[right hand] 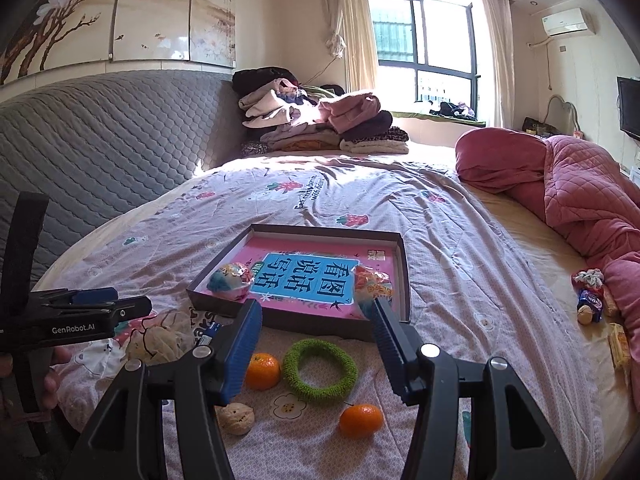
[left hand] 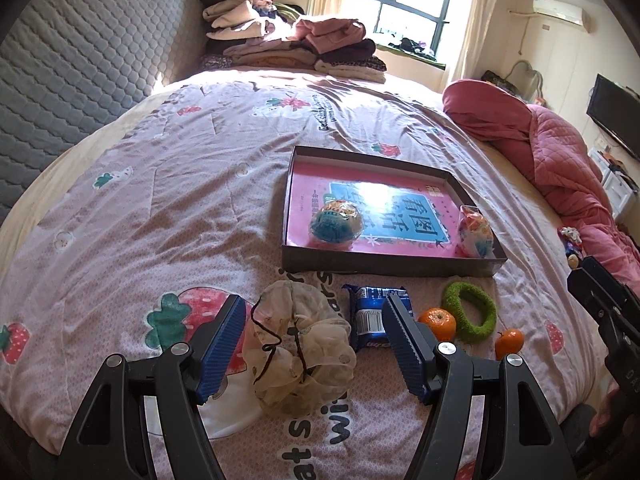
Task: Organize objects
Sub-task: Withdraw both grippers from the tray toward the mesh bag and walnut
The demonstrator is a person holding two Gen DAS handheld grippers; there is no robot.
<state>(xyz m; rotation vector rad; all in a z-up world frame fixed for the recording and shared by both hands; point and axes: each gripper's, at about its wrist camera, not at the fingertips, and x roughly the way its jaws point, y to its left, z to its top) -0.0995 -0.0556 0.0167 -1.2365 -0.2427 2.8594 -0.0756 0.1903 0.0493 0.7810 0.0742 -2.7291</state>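
Both grippers hover with jaws apart, empty. The left gripper (left hand: 314, 354) frames the beige scrunchie (left hand: 302, 346); the right gripper (right hand: 316, 350) frames the green hair tie (right hand: 320, 370). Next, I reckon: lower, pinch, carry to the box (left hand: 384, 266).

The quilt (left hand: 168, 208) is soft printed cloth, creased. The box (left hand: 384, 266) looks like matt dark cardboard; the book (left hand: 400, 200) in it has a glossy cover (it reflects the window light). The scrunchie (left hand: 304, 344) is thin sheer fabric, the ring (right hand: 320, 370) fuzzy green yarn. The pads (left hand: 224, 344) are ribbed blue rubber or plastic.
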